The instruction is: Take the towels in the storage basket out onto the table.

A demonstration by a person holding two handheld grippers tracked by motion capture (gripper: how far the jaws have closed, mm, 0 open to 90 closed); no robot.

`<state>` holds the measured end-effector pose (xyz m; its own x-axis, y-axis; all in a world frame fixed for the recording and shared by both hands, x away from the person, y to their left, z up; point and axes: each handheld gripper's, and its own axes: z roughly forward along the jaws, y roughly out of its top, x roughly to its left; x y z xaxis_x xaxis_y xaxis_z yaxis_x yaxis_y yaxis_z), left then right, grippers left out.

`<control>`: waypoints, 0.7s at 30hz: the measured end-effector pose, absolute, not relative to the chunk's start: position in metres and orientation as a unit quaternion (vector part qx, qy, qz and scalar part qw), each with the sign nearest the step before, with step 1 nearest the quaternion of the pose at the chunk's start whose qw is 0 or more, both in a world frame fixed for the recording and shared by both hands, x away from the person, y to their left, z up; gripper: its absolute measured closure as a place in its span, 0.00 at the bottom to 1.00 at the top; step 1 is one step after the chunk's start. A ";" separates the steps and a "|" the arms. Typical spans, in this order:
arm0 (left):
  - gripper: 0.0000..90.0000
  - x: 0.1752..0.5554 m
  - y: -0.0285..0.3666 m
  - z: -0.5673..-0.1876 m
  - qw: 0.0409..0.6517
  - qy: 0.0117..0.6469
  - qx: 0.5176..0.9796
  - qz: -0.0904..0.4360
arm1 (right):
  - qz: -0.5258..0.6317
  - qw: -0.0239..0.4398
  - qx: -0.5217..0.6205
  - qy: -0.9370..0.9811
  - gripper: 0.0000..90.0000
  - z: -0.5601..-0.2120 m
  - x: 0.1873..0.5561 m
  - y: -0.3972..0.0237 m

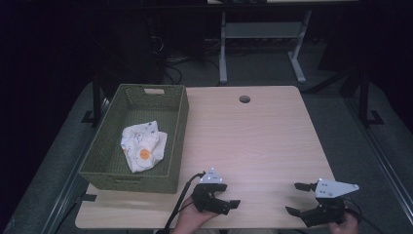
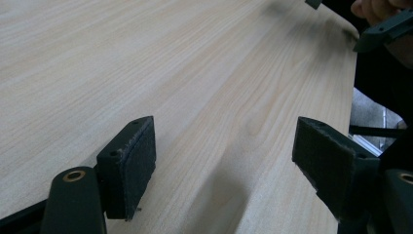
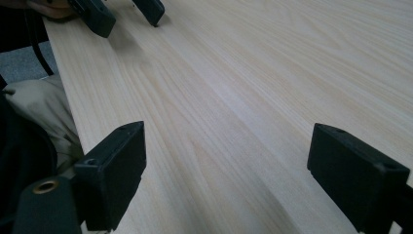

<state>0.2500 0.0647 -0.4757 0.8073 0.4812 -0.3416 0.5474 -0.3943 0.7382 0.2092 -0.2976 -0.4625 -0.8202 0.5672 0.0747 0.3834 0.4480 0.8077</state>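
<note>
A green woven basket stands on the left part of the light wooden table. A crumpled white cloth with an orange spot lies inside it. My left gripper rests near the table's front edge, right of the basket, open and empty, its jaws pointing right. My right gripper sits at the front right, open and empty, its jaws pointing left toward the other. In the left gripper view the left gripper frames bare wood. The right gripper frames bare wood too.
A round cable hole sits near the table's far edge. Another desk's white legs stand behind the table on grey carpet. A hand holds each gripper at the front edge. The table's right edge lies close to the right gripper.
</note>
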 end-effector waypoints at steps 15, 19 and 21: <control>0.27 0.259 0.077 -0.464 0.458 0.304 0.835 -0.025 | 0.448 0.107 0.276 0.844 0.15 -0.461 0.210 -0.294; 0.27 0.261 0.075 -0.458 0.466 0.302 0.831 -0.029 | 0.447 0.107 0.275 0.844 0.15 -0.461 0.208 -0.292; 0.27 0.264 0.072 -0.453 0.459 0.293 0.838 -0.029 | 0.444 0.107 0.277 0.845 0.15 -0.462 0.209 -0.291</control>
<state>0.2636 0.0722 -0.4531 0.8270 0.4642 -0.3172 0.5171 -0.4066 0.7532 0.2090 -0.2906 -0.4620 -0.8233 0.5639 0.0653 0.3741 0.4524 0.8096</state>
